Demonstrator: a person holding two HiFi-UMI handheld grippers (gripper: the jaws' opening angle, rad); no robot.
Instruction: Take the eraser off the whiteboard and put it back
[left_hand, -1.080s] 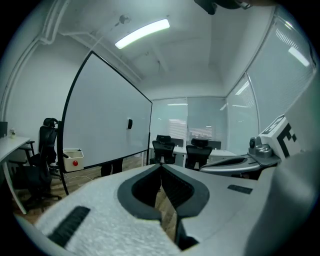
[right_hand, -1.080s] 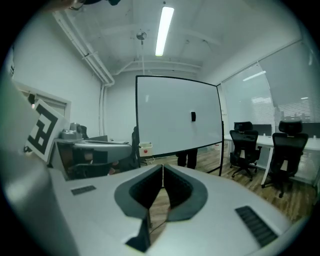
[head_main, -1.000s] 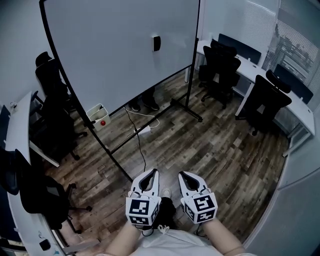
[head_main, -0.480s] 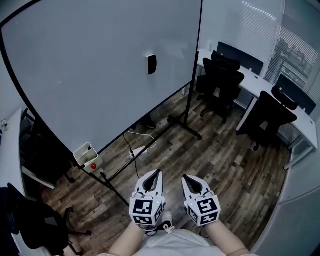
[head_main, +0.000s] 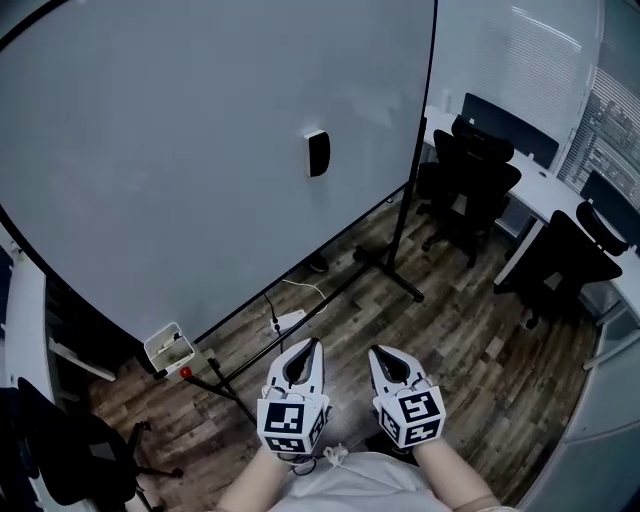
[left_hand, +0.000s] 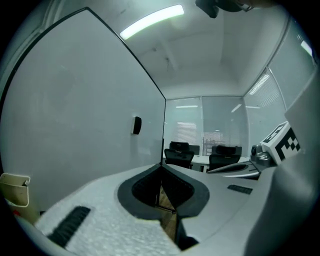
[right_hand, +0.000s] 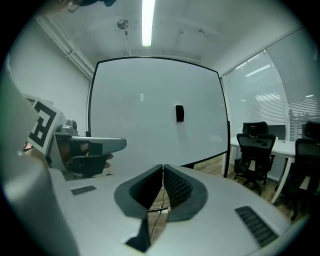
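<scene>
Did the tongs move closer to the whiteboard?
Yes. The left tongs and right tongs came forward, toward the whiteboard; its floor bar now lies nearer them.

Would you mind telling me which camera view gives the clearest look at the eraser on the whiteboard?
The head view: the eraser appears largest there, stuck on the whiteboard. The right gripper view shows it smaller, face on; the left gripper view shows it small, at a slant.
</scene>
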